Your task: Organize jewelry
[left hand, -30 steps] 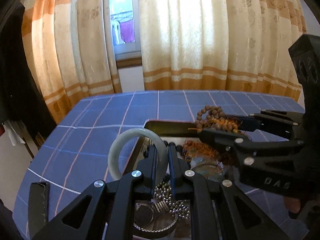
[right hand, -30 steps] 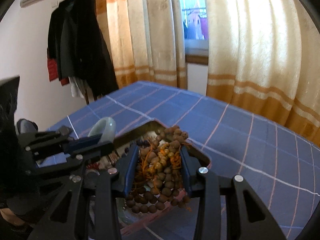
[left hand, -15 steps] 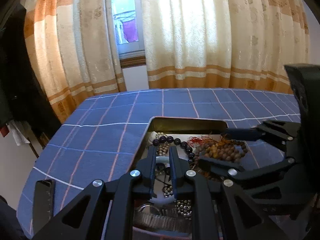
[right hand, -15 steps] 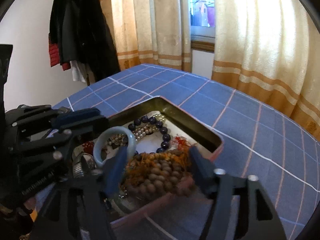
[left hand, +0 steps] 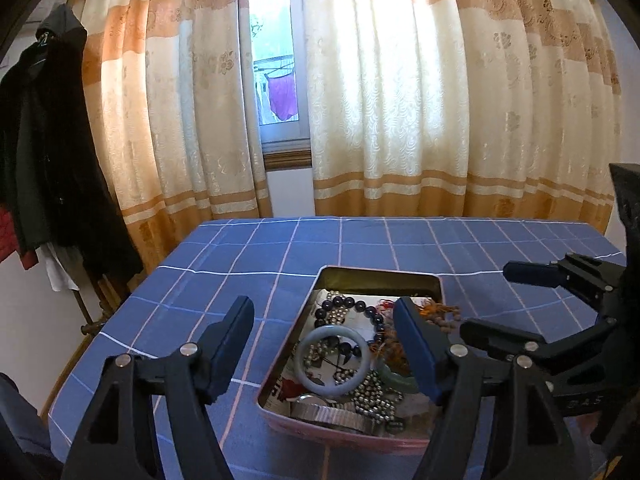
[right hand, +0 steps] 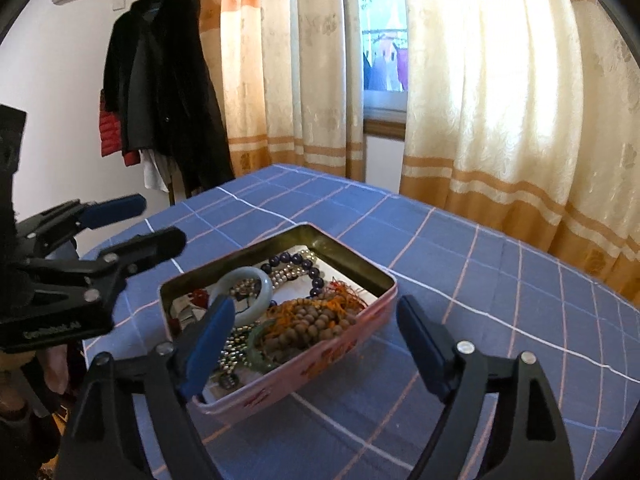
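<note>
A: Where do the tools stand?

B: The left tool [left hand: 324, 344] hangs over the near left of the tin [left hand: 380, 274], jaws opening, wide apart, nothing gripped. The right tool [right hand: 312, 340] hangs at the tin's near right edge, jaws likewise opening and empty.

A: And the jewelry?

B: All that shows lies inside the tin: a pale bangle [left hand: 334, 360], dark beads [left hand: 352, 306], a brown bead string [right hand: 316, 320] with orange thread, and silver beads [left hand: 372, 394]. None lies loose on the blue checked surface [left hand: 240, 276].

A: So how far along?

B: Judging by that, the gathering looks nearly done; the pieces lie heaped, and I see no lid.

A: Room to move?

B: Plenty of bare cloth beyond and to both sides. The tin sits near the surface's front edge, and the two tools hang close together.
</note>
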Demonstrator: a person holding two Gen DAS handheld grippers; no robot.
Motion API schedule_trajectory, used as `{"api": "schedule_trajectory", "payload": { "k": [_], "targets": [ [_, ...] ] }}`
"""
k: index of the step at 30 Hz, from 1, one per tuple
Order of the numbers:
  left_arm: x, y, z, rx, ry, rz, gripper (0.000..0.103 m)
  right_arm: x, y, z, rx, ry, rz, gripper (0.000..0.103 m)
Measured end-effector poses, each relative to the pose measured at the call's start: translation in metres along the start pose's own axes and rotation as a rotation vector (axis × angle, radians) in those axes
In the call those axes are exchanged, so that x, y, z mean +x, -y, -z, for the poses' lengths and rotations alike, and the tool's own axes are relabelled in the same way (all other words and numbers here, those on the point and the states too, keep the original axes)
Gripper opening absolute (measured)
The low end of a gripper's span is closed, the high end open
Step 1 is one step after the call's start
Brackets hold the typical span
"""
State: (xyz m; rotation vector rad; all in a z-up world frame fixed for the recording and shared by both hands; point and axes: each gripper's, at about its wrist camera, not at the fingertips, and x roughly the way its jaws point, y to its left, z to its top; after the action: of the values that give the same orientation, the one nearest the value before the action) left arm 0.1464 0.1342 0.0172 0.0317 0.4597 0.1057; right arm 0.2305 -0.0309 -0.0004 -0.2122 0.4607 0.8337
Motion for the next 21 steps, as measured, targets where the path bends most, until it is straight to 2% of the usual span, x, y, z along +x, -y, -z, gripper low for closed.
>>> {"api": "schedule_trajectory", "payload": {
  "k": [6, 9, 21],
  "targets": [
    [-0.011, 0.006, 0.004, -0.004, 0.007, 0.006, 0.073, -0.022, -0.001, 0.001, 0.005, 0.038, 0.013, 0.088],
    [-0.016, 0.009, 0.007, -0.011, 0.011, 0.011, 0.073, -0.032, -0.001, 0.005, 0.014, 0.054, 0.024, 0.092],
    [-0.019, 0.015, 0.010, -0.007, 0.009, 0.014, 0.074, -0.043, -0.002, 0.013, 0.011, 0.068, 0.042, 0.092]
  ]
}}
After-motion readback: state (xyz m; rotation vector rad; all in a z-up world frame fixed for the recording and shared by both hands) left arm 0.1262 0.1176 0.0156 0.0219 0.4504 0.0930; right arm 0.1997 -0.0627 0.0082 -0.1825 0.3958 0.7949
